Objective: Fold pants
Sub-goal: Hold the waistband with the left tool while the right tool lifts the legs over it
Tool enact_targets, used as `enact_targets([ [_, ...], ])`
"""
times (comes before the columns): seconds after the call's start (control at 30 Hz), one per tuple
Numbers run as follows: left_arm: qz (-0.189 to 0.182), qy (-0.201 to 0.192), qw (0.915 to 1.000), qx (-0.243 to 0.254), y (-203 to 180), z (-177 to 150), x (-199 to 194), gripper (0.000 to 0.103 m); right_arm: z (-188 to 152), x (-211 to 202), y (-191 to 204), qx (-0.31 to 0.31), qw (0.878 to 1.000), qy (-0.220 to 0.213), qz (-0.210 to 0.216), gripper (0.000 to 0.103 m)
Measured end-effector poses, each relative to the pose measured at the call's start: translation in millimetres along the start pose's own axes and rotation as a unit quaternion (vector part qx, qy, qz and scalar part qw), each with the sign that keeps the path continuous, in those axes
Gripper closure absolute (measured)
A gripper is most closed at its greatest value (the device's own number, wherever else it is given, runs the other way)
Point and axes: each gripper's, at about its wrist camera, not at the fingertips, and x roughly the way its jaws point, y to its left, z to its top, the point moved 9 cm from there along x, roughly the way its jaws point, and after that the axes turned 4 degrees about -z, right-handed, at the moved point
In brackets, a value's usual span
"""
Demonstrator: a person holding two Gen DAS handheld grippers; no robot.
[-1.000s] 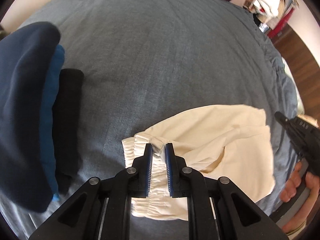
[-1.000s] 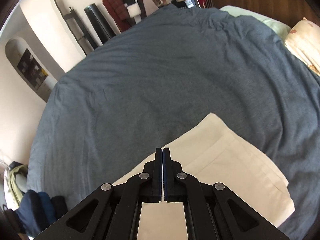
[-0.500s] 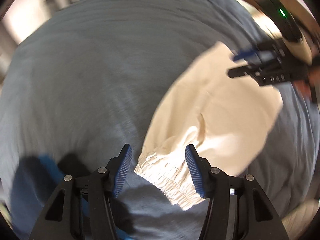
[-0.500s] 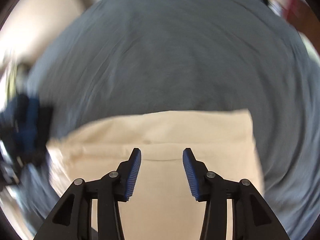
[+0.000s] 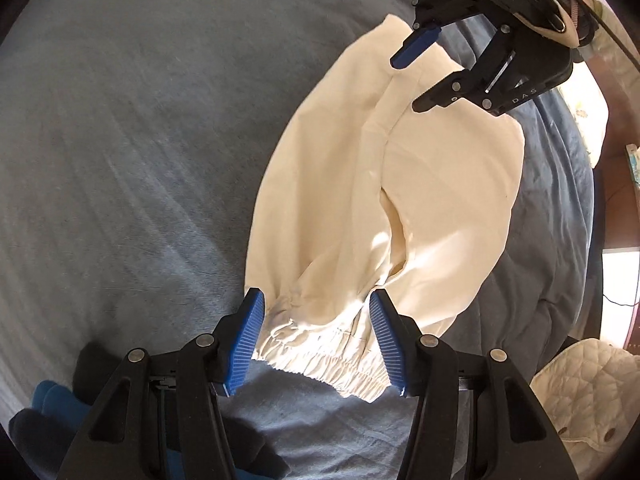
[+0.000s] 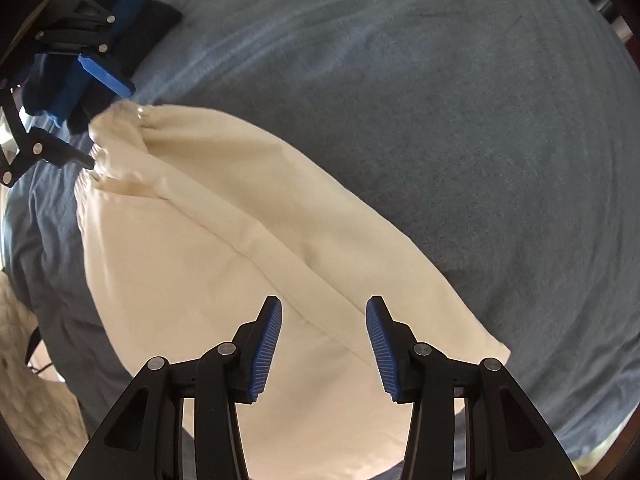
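Both grippers have let go of the folded pants.
The left gripper [image 5: 316, 336] and right gripper [image 6: 324, 344], pinching a second ago, now have spread fingers; cream pants [image 5: 400, 184] lie on the bed [image 5: 140, 120], waistband at 6 o'clock, fold apparently finished.

Bed covered by a grey-blue bedspread [image 5: 132, 152], surface lightly creased, filling most of both views. Sunlight falls in patches across the cover. Stack of dark navy, blue and black folded clothes [image 6: 132, 8] rests on the bedspread near one edge. Cream quilted blanket [image 5: 576, 392] lies beside the bed at the lower right of the left wrist view. Pale pillow [image 5: 588, 112] at the far right edge of the bed. Brown wooden surface [image 5: 620, 184] beyond it, detail unclear
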Motion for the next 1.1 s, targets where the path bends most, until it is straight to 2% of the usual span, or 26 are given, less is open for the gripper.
enact_targets([
  [0.13, 0.006, 0.004, 1.0, 0.002, 5.9, 4.3, 3.7, 0.05, -6.5, 18.1, -1.6, -0.02, 0.999, 0.027, 0.0, 0.058],
  [0.23, -0.007, 0.002, 1.0, -0.001, 2.4, 11.4, 13.4, 0.05, -7.5, 28.0, -5.6, -0.005, 1.0, 0.029, 0.0, 0.058],
  [0.3, -0.002, 0.007, 1.0, -0.003, 4.6, 7.9, 19.1, 0.052, -8.0, 33.2, -4.7, -0.001, 0.999, 0.032, 0.006, 0.058],
  [0.5, -0.008, 0.004, 0.9999, -0.015, -0.4, -2.6, 18.3, 0.072, -23.4, 43.8, 5.4, 0.008, 0.999, 0.033, 0.004, 0.059],
  [0.53, -0.009, 0.003, 0.9998, -0.017, -2.0, -4.7, 17.0, 0.075, -25.0, 45.5, 3.1, 0.009, 0.999, 0.032, 0.002, 0.061],
  [0.6, -0.008, 0.004, 0.9996, -0.027, -8.9, -11.3, 13.8, 0.077, -35.5, 45.3, 4.5, 0.01, 1.0, 0.029, -0.005, 0.076],
  [0.67, -0.006, 0.002, 0.9994, -0.034, -18.4, -17.5, 9.8, 0.078, -41.4, 41.9, 8.0, 0.011, 0.999, 0.029, -0.03, 0.091],
  [0.7, -0.003, 0.001, 0.9993, -0.038, -22.7, -20.2, 7.1, 0.079, -45.0, 38.7, 9.2, 0.017, 0.999, 0.024, -0.035, 0.093],
  [0.83, 0.024, 0.002, 0.9977, -0.063, -31.2, -32.1, -2.2, 0.079, -56.3, 24.1, 17.7, 0.041, 0.998, -0.001, -0.053, 0.097],
  [0.93, 0.028, -0.009, 0.9956, -0.089, -32.7, -35.7, -6.8, 0.08, -66.8, 2.1, 16.1, 0.069, 0.994, -0.032, -0.074, 0.098],
  [1.1, 0.059, -0.033, 0.9893, -0.129, -15.3, -33.1, -10.9, 0.08, -74.8, -27.8, 8.9, 0.108, 0.985, -0.065, -0.115, 0.099],
])
